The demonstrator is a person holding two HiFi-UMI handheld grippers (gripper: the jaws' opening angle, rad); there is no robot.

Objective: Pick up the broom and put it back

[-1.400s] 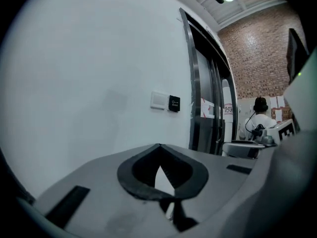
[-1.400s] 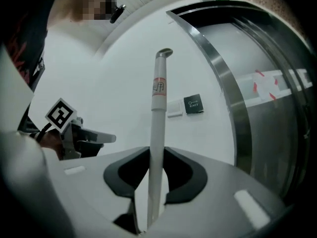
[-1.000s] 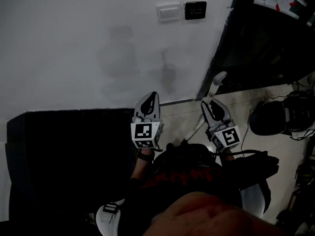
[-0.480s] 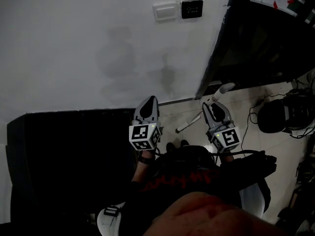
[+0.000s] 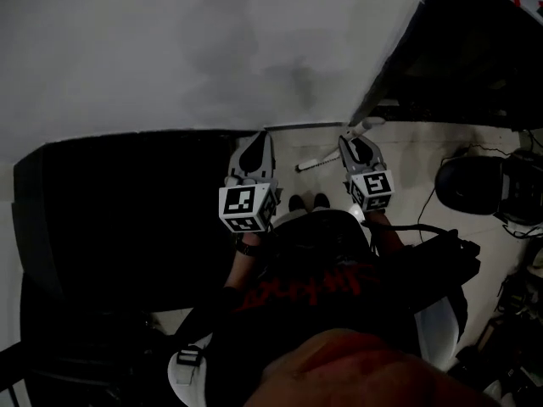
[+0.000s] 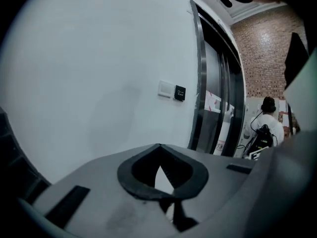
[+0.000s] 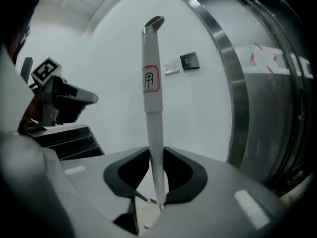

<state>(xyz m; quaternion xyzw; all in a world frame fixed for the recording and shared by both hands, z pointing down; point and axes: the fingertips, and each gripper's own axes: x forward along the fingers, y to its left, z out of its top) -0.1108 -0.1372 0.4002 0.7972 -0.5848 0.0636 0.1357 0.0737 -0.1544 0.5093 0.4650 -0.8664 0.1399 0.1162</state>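
The broom's white handle (image 7: 151, 83), with a red label and a grey hooked tip, stands between the jaws of my right gripper (image 7: 157, 182), whose dark pads press on it. The head view shows the same handle (image 5: 318, 163) slanting across the pale floor, with my right gripper (image 5: 349, 141) on its upper part near the wall's foot. The broom's head is hidden. My left gripper (image 5: 254, 138) is beside it to the left, apart from the handle. Its jaws (image 6: 158, 148) meet at the tips with nothing between them.
A big black piece of furniture (image 5: 127, 219) fills the left floor against the white wall (image 5: 170, 49). A dark metal door frame (image 6: 198, 83) rises at the right, with wall switches (image 6: 166, 89) beside it. A black bag (image 5: 462, 193) and cables lie at far right.
My right gripper has sunk with the broom handle still in it, and the handle's top now sits lower by the door frame. The left gripper has drifted slightly down.
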